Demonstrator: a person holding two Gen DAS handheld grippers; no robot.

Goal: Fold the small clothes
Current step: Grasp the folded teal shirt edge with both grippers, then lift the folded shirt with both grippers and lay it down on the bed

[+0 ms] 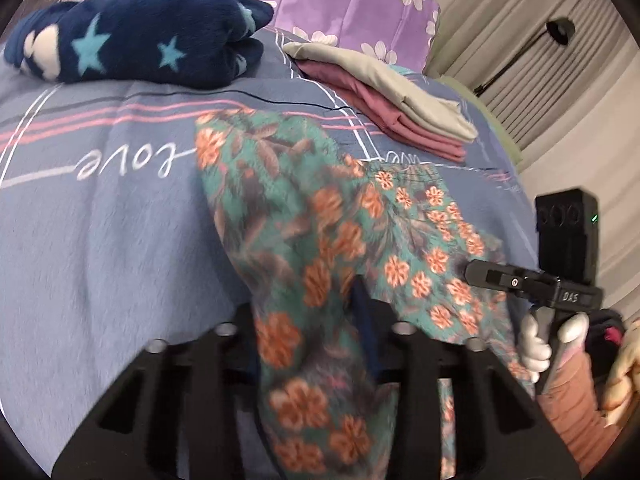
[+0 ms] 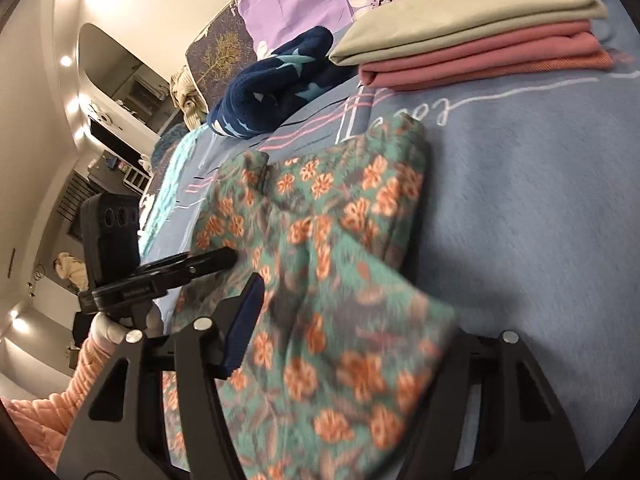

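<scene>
Left wrist view: left gripper (image 1: 316,320) jaws pinch the floral garment (image 1: 320,216). Right gripper (image 2: 344,320) jaws hold another edge, lifting it off the bed (image 2: 520,200) to fold.

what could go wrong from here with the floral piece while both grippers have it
1. The floral garment is bunched and draped over the left gripper, so a fold could trap wrinkles or come out lopsided.
2. The fabric also covers one finger of the right gripper; its grip may be partial and an edge could slip.
3. The folded stack lies close behind; dragging the garment could nudge it.
</scene>
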